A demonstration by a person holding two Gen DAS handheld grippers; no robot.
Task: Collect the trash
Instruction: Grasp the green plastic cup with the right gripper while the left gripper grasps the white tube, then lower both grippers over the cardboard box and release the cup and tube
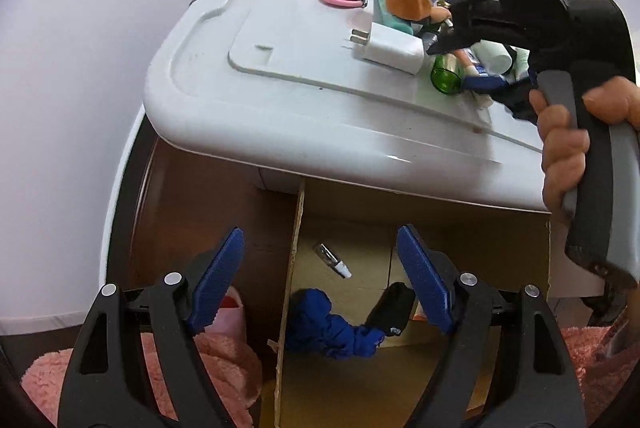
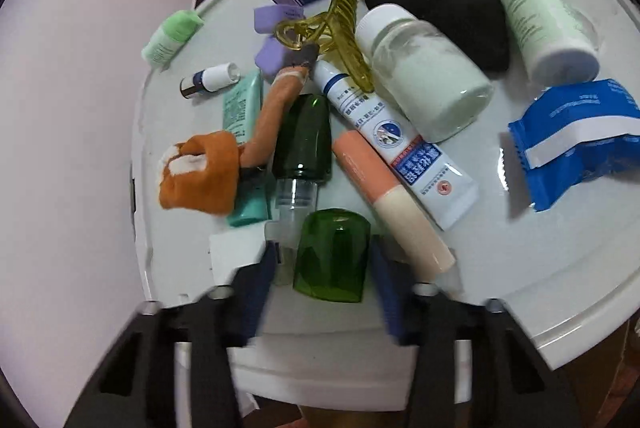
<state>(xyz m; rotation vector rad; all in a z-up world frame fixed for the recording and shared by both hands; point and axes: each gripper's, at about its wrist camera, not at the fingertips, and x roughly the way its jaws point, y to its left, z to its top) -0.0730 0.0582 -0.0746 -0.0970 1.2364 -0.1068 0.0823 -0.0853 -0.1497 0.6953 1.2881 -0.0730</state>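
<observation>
Right wrist view: right gripper (image 2: 326, 278) straddles the green cap (image 2: 332, 256) lying on the white bin lid (image 2: 520, 268); pads flank it, contact unclear through blur.
Left gripper (image 1: 320, 284): spread wide, nothing between the pads, hanging over the cardboard box (image 1: 352, 211).
Grip advice: centre pads on the cap's sides, lift straight.
Crowding: peach tube (image 2: 394, 203) and green bottle (image 2: 302, 139) just beside.
Edge: lid rim near; box below it.
</observation>
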